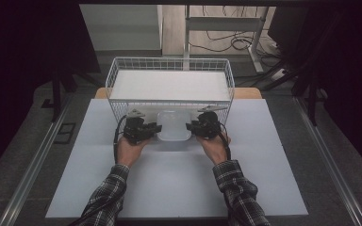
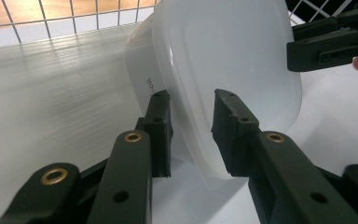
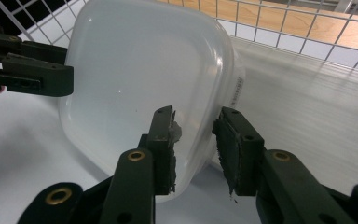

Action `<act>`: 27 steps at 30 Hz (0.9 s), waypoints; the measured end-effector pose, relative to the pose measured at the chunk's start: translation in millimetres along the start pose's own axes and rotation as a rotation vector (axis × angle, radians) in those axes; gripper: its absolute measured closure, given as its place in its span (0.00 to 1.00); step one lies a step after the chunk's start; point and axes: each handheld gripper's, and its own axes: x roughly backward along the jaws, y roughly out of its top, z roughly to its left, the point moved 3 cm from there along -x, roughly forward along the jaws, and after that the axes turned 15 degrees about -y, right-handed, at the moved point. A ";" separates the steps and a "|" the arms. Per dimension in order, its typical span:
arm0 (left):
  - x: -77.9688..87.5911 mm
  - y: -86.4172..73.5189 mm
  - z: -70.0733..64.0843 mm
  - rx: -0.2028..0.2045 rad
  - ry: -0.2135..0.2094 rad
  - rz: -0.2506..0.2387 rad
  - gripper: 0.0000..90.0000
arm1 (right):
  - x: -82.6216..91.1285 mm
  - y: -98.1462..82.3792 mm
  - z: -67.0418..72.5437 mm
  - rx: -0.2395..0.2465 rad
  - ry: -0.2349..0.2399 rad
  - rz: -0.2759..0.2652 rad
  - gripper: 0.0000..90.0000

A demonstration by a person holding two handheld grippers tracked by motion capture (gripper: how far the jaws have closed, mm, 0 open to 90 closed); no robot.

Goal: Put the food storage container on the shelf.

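Note:
A translucent white plastic container (image 1: 173, 126) with its lid on hangs just in front of a wire basket (image 1: 169, 60), held between both grippers. My left gripper (image 1: 156, 128) clamps its left rim; in the left gripper view the jaws (image 2: 191, 100) straddle the edge of the container (image 2: 228, 51), which is tilted on its side. My right gripper (image 1: 191, 126) grips the opposite rim, and its jaws (image 3: 193, 116) pinch the container (image 3: 135, 60) edge. Each gripper view shows the other gripper at the far side of the container.
The white wire basket (image 3: 284, 28) holds a white corrugated sheet (image 2: 51, 93) and stands right behind the container. A pale mat (image 1: 179, 179) covers the table. Metal rails (image 1: 33, 165) run along both table sides. A frame and cables lie beyond the basket.

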 end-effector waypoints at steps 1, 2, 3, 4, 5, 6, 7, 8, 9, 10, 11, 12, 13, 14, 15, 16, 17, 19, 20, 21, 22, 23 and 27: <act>-0.7 0.8 1.9 0.011 -0.007 -0.004 0.74 | -0.6 0.4 -0.7 0.000 -0.003 -0.007 0.72; -0.7 0.8 1.9 0.011 -0.007 -0.004 0.74 | -0.6 0.4 -0.7 0.000 -0.003 -0.007 0.72; -1.3 1.8 4.8 0.014 -0.017 -0.008 0.73 | -1.2 1.8 0.4 0.011 -0.021 -0.025 0.72; -1.5 2.3 6.1 0.017 -0.016 -0.010 0.73 | -1.5 2.7 1.4 0.020 -0.031 -0.030 0.72; -1.7 2.9 6.5 0.015 -0.012 -0.017 0.72 | -2.0 3.5 1.9 0.028 -0.041 -0.035 0.72; -1.7 2.9 6.5 0.015 -0.012 -0.017 0.71 | -2.0 3.5 1.9 0.028 -0.041 -0.035 0.72; -2.6 4.4 6.0 -0.007 0.021 -0.020 0.71 | -4.6 3.9 2.5 0.034 -0.049 -0.022 0.72; -3.2 6.3 5.6 -0.025 0.052 -0.014 0.71 | -4.6 3.9 2.5 0.034 -0.049 -0.022 0.72; -5.8 10.6 6.4 -0.044 0.073 -0.009 0.72 | -6.9 3.6 2.9 0.022 -0.054 -0.031 0.72; -5.8 10.6 6.4 -0.044 0.073 -0.009 0.72 | -7.9 3.9 2.5 0.018 -0.059 -0.037 0.72; -7.1 13.1 6.6 -0.055 0.098 0.001 0.72 | -9.0 4.6 2.0 0.012 -0.063 -0.042 0.72; -7.1 13.1 6.6 -0.055 0.098 0.001 0.72 | -9.0 4.6 2.0 0.012 -0.063 -0.042 0.72; -8.6 14.9 6.4 -0.074 0.116 0.001 0.72 | -9.8 5.2 1.8 0.009 -0.066 -0.044 0.72; -9.5 15.6 4.4 -0.074 0.140 0.000 0.72 | -11.1 6.3 1.4 0.009 -0.072 -0.047 0.73; -10.2 16.3 0.8 -0.094 0.152 -0.010 0.68 | -11.9 8.0 1.7 0.015 -0.076 -0.050 0.75; -9.4 16.2 -0.2 -0.095 0.149 -0.012 0.66 | -11.0 8.6 1.9 0.021 -0.082 -0.051 0.76; -7.7 16.0 -1.8 -0.101 0.147 -0.017 0.64 | -9.7 8.8 1.5 0.026 -0.082 -0.055 0.78; -5.2 14.6 -5.8 -0.105 0.141 -0.023 0.58 | -5.1 8.6 0.1 0.026 -0.070 -0.061 0.84; -5.2 14.6 -5.8 -0.105 0.141 -0.023 0.55 | -5.1 8.6 0.1 0.026 -0.070 -0.061 0.84; -1.3 11.6 -11.3 -0.120 0.133 -0.027 0.52 | 0.1 7.4 -0.4 0.020 -0.050 -0.069 0.91; -1.3 11.6 -11.3 -0.120 0.133 -0.027 0.50 | 2.5 6.7 -0.5 0.023 -0.042 -0.071 0.93; 3.3 7.2 -17.8 -0.140 0.129 -0.033 0.46 | 6.2 5.2 0.3 0.028 -0.031 -0.077 0.96; 14.9 -2.0 -33.7 -0.181 0.102 -0.043 0.31 | 17.8 -0.7 4.4 0.033 -0.001 -0.086 0.99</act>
